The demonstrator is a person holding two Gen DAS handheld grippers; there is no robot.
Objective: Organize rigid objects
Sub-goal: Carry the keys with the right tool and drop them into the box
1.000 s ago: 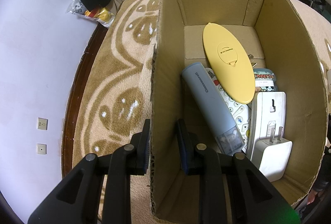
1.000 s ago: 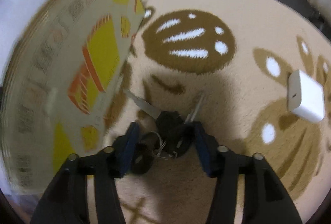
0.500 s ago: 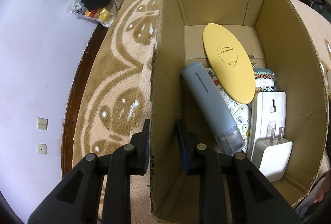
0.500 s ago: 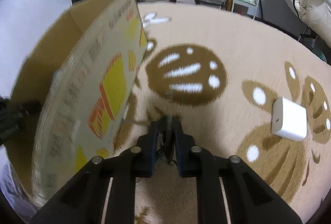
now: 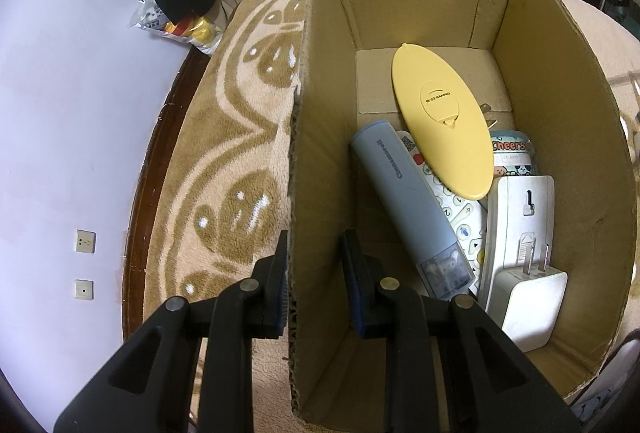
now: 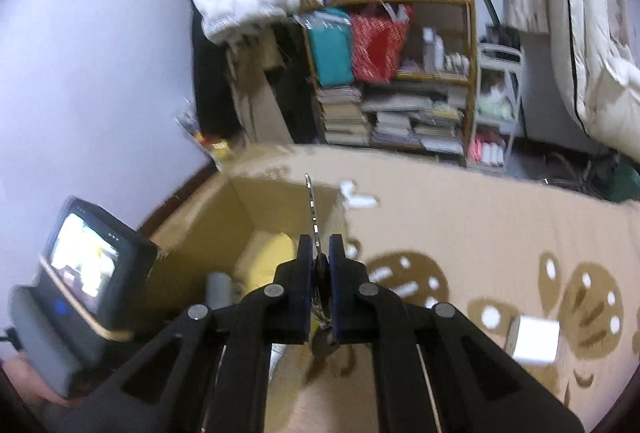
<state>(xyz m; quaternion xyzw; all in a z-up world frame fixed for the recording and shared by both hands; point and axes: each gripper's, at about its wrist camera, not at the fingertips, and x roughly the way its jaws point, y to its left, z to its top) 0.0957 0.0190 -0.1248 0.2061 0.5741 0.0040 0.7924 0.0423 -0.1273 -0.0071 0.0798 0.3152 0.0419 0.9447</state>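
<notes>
L gripper [image 5: 314,265] is straddling the left wall of the cardboard box [image 5: 560,113], one finger outside, one inside. Outer pad sits on the cardboard, inner one shows a gap, so I can't tell if it's truly clamped or just bracing. Either way I read it as steadying the box.

Box contents so far: yellow oval case [image 5: 442,121] leaning across the top, blue-grey tube [image 5: 404,197] lying diagonal beside it, a white remote w/ buttons [image 5: 460,221] mostly buried under both, a "Cheers" tin [image 5: 512,153] by the right wall, and a white charger w/ prongs [image 5: 528,297] resting on a flat white device [image 5: 524,209] at the near right. So most of the job looks done to me.

R gripper [image 6: 319,253] is pinched nearly all the way in on a bunch of keys [image 6: 320,273]; one key blade pokes up between the fingers, the ring and rest dangle below. It hangs up in the air, over the box's near-right edge, box mouth just left of it. Pic is blurry, so exact alignment I can't call.

What's left, as far as I see: keys need to go in the box, then one white cube adapter [image 6: 534,339] on the carpet [image 6: 480,233], well apart to the right. Nothing else loose in view, but the rug's far side isn't fully shown. A small screen device [image 6: 84,273] stands left of the box; not part of the sort, I'd guess.
</notes>
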